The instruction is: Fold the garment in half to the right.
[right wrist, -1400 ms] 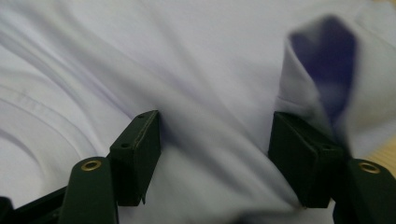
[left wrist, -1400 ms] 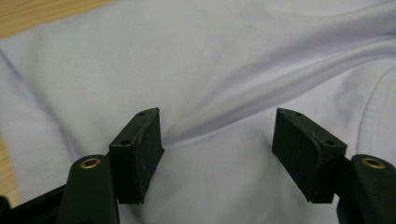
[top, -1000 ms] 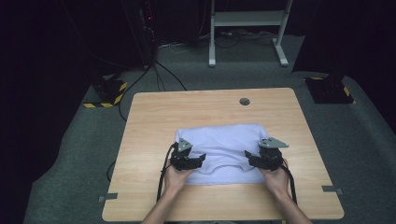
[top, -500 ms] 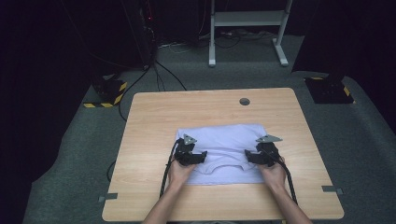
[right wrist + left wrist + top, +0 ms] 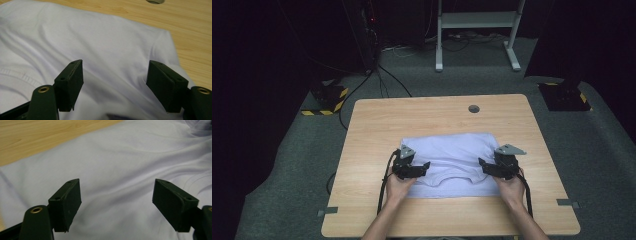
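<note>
White shirt (image 5: pixel 451 162) centred, bare wood table (image 5: pixel 377 120) around.

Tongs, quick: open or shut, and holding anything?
Left tongs: open, empty, above the shirt.
Right tongs: open, empty, above the shirt.

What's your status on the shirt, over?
Left gripper and right gripper open, over the pale lilac cotton T-shirt; left jaws just opened further, nothing gripped. Shirt folded flat on the light wooden table. Nothing in the way.

The room was dark. A wooden table (image 5: pixel 372 120) stood on grey carpet (image 5: pixel 287 200). Beyond the fingers stood a white frame (image 5: pixel 477 20), with black cables (image 5: pixel 387 82) nearby.
</note>
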Available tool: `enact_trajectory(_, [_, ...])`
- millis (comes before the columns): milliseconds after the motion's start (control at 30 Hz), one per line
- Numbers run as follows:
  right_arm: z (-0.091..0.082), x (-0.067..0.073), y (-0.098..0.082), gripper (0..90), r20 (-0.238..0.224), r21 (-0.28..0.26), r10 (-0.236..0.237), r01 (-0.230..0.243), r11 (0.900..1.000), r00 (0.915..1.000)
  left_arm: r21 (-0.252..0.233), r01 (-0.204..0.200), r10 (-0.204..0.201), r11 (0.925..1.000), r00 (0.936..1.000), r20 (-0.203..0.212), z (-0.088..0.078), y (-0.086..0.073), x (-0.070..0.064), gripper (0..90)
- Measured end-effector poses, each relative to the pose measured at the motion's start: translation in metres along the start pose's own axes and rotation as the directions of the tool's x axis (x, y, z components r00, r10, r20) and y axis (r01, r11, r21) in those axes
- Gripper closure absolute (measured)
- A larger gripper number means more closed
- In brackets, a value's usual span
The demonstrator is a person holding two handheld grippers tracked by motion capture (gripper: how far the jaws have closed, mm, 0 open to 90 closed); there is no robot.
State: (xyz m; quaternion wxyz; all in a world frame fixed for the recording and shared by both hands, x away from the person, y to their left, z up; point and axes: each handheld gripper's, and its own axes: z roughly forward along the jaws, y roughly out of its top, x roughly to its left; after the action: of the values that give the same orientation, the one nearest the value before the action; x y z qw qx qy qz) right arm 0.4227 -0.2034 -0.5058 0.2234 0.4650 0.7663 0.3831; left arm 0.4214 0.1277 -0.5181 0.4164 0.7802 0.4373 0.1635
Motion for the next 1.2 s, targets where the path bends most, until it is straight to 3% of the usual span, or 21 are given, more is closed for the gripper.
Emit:
enact_trajectory(100, [0.016,0.000,0.005,29.5,0.003,0.034,-0.005,0.005,0.999,1.0000,0.036,-0.002,0.002,0.9993,1.0000,0.003,0.015,0.007,-0.001,22.9])
enact_trajectory(233, [0.031,-0.011,-0.002,30.4,0.039,0.095,0.008,-0.011,0.995,0.9992,0.084,0.023,-0.020,0.9962,0.9992,-0.035,0.026,0.004,0.008,23.3])
enact_trajectory(433, [0.022,-0.033,-0.013,28.9,0.073,0.109,0.041,-0.048,0.993,0.9965,0.097,0.028,-0.018,0.9949,0.9944,-0.104,0.015,-0.005,0.021,25.3])
enact_trajectory(533, [0.015,-0.039,-0.016,28.7,0.086,0.110,0.064,-0.073,0.991,0.9942,0.084,0.054,-0.045,0.9950,0.9937,-0.102,0.007,-0.011,0.026,23.9])
enact_trajectory(600, [0.007,-0.036,-0.016,29.2,0.086,0.079,0.057,-0.064,0.995,0.9947,0.071,0.052,-0.046,0.9962,0.9957,-0.081,0.003,-0.011,0.023,23.5])
enact_trajectory(733, [-0.002,-0.017,-0.010,29.8,0.049,0.016,0.018,-0.019,1.000,0.9986,0.028,0.002,-0.001,0.9996,0.9990,-0.045,0.002,-0.003,0.005,22.9])
enact_trajectory(767, [-0.002,-0.012,-0.008,29.9,0.041,0.008,0.007,-0.007,1.000,0.9991,0.037,-0.012,0.014,0.9993,0.9992,-0.037,0.004,-0.001,0.000,22.9])
enact_trajectory(867, [0.007,0.003,-0.007,29.6,0.025,0.036,-0.038,0.037,0.999,0.9990,0.072,-0.061,0.063,0.9955,0.9976,-0.028,0.013,0.002,-0.011,21.8])
enact_trajectory(1000, [0.018,0.010,-0.017,27.4,0.011,0.110,-0.057,0.056,0.992,0.9983,0.117,-0.056,0.060,0.9916,0.9976,-0.035,0.018,-0.005,-0.012,21.7])
enact_trajectory(1200, [0.004,0.006,-0.032,25.3,0.006,0.103,-0.084,0.083,0.991,0.9964,0.116,-0.066,0.074,0.9911,0.9951,-0.065,-0.002,-0.024,-0.007,24.5])
